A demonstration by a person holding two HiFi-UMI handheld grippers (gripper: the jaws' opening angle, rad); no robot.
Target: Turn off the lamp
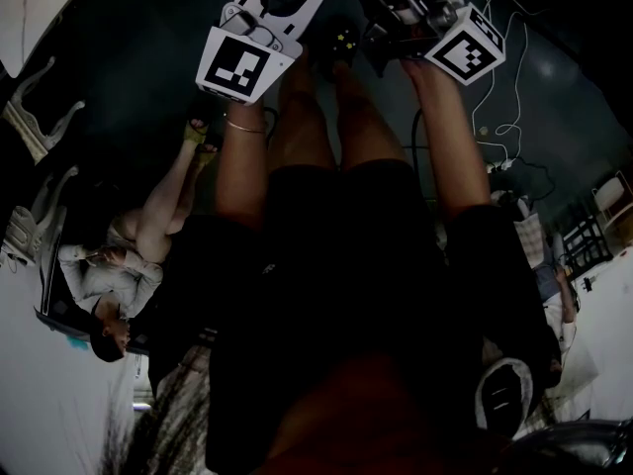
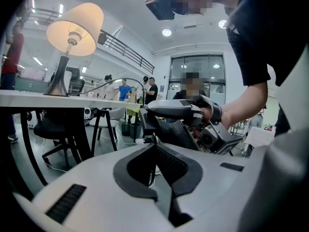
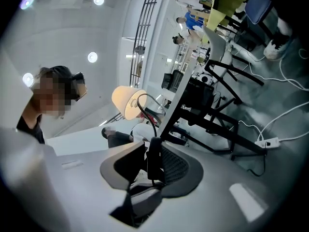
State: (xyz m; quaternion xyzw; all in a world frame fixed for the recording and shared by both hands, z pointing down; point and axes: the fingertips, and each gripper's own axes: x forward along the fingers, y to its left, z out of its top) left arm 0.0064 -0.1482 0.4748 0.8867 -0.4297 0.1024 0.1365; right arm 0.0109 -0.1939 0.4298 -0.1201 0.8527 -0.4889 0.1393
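The lit lamp [image 2: 75,23] with its cream shade stands on a white table [image 2: 29,99] at the upper left of the left gripper view. In the right gripper view its shade [image 3: 126,102] glows beyond the jaws. A black cord loops from it down to a black inline switch [image 3: 153,159]. My right gripper [image 3: 152,151] is shut on this switch. My left gripper [image 2: 155,146] sits just below the right gripper [image 2: 144,120], its tips closed on the thin cord [image 2: 153,170] under the switch. In the head view both marker cubes [image 1: 242,62] [image 1: 465,52] show at the top, close together.
Black chairs [image 2: 53,129] and table legs [image 3: 227,124] stand under the white table. A white power strip [image 3: 268,142] and cables lie on the floor. Several people stand in the background [image 2: 124,88], and one person sits to my left [image 1: 119,265].
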